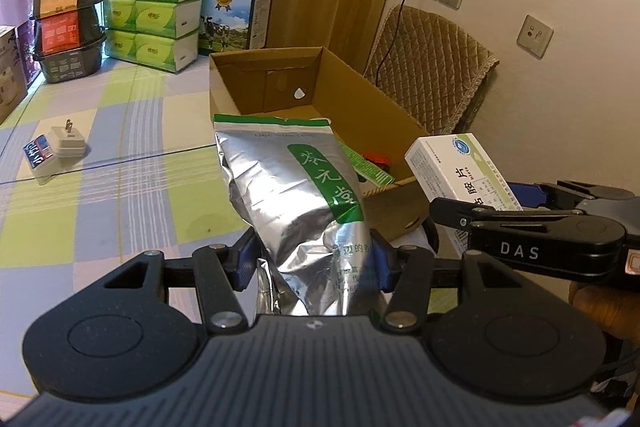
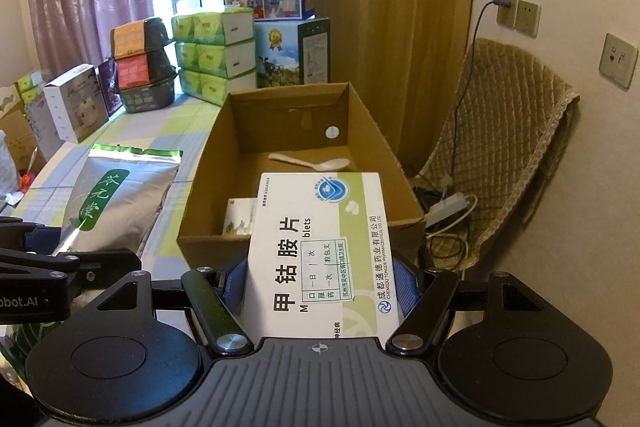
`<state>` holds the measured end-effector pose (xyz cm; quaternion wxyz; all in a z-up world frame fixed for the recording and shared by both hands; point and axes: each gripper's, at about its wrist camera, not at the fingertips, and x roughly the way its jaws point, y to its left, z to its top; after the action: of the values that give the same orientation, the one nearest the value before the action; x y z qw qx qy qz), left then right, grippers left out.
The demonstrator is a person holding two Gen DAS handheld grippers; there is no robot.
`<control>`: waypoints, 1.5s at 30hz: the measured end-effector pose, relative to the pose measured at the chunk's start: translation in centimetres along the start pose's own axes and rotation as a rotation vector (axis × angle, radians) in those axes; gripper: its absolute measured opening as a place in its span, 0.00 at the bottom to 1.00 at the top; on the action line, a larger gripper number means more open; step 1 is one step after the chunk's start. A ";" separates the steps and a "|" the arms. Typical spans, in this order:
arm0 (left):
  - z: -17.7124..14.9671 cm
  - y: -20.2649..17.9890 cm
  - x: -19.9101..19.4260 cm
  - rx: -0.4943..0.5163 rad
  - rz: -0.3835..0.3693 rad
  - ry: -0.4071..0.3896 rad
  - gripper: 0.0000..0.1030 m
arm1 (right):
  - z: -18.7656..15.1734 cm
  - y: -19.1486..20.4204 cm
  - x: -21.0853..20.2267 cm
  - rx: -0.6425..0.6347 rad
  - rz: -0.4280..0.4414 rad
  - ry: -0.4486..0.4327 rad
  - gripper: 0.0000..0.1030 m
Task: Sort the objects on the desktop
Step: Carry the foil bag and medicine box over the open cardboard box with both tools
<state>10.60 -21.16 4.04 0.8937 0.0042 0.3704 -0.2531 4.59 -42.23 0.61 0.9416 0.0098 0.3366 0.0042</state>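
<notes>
Spoon inside carton

silver foil pouch with a green label; white and pale-green medicine box with black print; plain brown cardboard box; surface in green, lilac and white checks; black tools, blue pads.

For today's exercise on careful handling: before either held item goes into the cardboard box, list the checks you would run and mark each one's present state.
1. Left gripper shut on the foil pouch: ok.
2. Right gripper shut on the medicine box: ok.
3. Cardboard box open on top: ok.
4. Free floor inside, beyond the white spoon: ok.
5. Grippers clear of each other: cannot tell; they sit close.
6. Pouch sealed: cannot tell.
</notes>
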 end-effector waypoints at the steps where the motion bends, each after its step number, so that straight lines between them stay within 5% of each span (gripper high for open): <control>1: 0.2 -0.1 0.1 0.000 -0.002 0.000 0.49 | 0.2 -0.1 0.0 0.001 -0.001 -0.002 0.66; 14: 4.0 -1.0 2.9 0.002 -0.038 -0.006 0.49 | 3.8 -2.6 1.4 0.020 -0.020 -0.026 0.66; 30: 9.0 0.7 10.2 -0.037 -0.062 0.006 0.49 | 7.7 -4.4 8.9 -0.003 -0.014 -0.003 0.66; 45: 10.3 2.0 14.7 -0.071 -0.078 0.009 0.53 | 9.5 -4.6 13.6 -0.008 -0.010 0.019 0.66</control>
<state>27.12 -27.98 1.42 0.8811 -0.0406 0.3830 -0.2744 21.13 -46.77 -0.70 0.9383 0.0045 0.3457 0.0009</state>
